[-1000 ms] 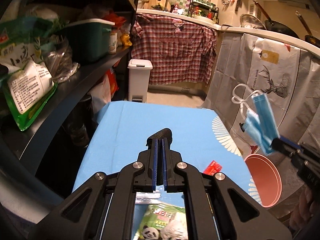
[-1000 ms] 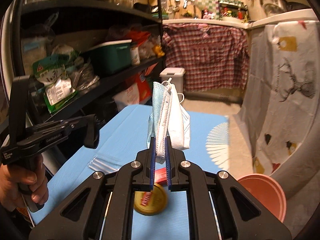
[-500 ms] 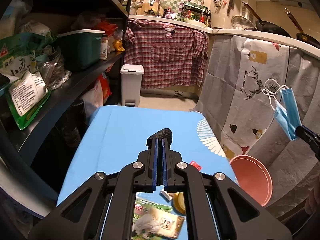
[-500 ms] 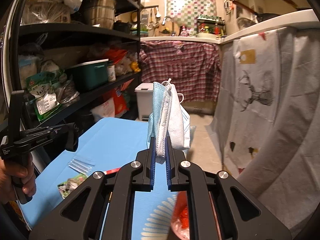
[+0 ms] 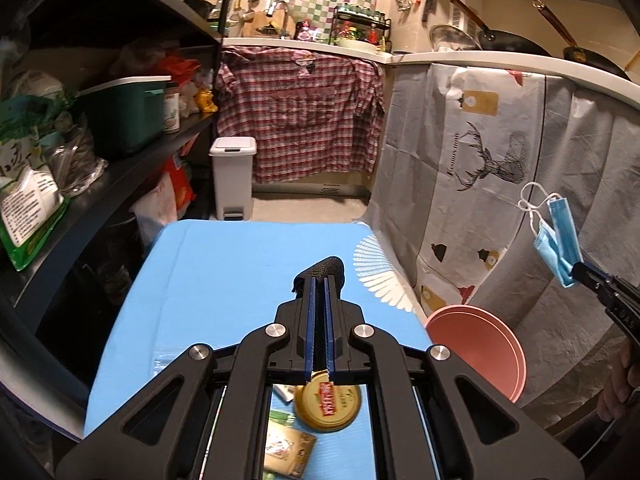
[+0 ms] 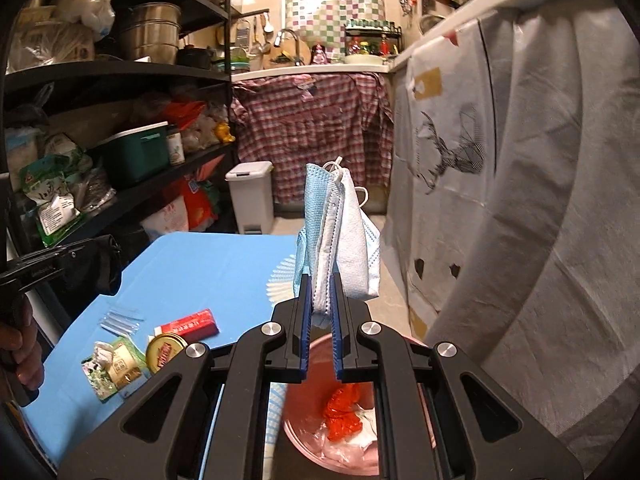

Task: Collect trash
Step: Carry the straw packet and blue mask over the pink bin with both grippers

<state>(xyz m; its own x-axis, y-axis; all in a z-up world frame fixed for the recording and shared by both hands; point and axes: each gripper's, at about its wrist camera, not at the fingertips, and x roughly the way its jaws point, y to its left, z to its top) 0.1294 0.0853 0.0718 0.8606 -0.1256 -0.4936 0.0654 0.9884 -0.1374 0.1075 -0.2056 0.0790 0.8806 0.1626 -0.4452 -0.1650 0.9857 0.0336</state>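
Your right gripper (image 6: 320,284) is clamped on a crumpled blue face mask (image 6: 334,236). The mask stands up out of the nearly closed jaws, its white ear loops at the top. In the left wrist view the same mask (image 5: 554,244) hangs at the tip of that gripper at the right edge, in front of the grey deer-print curtain (image 5: 480,160).

Directly below your right gripper sits the pink bin (image 6: 320,436), beside the table's right edge. It already holds a red crumpled wrapper (image 6: 344,412) and some pale plastic. The mask is above the bin, not in it.

Your left gripper (image 5: 319,280) has its jaws drawn almost together with nothing between them. It hangs over the blue tablecloth (image 5: 240,264).

Trash left on the cloth:
- a gold jar lid (image 6: 164,352) with a red label, seen under your left gripper too (image 5: 328,404);
- a red rectangular packet (image 6: 192,324) just beside the lid;
- a green snack wrapper (image 6: 114,368) touching the lid on its near side;
- a clear plastic sleeve (image 6: 120,318) set apart toward the shelf side.

A white pedal bin (image 5: 233,176) stands on the floor beyond the table, against the plaid cloth (image 5: 300,120). Black shelving (image 6: 120,72) loaded with bags and pots runs along the left.
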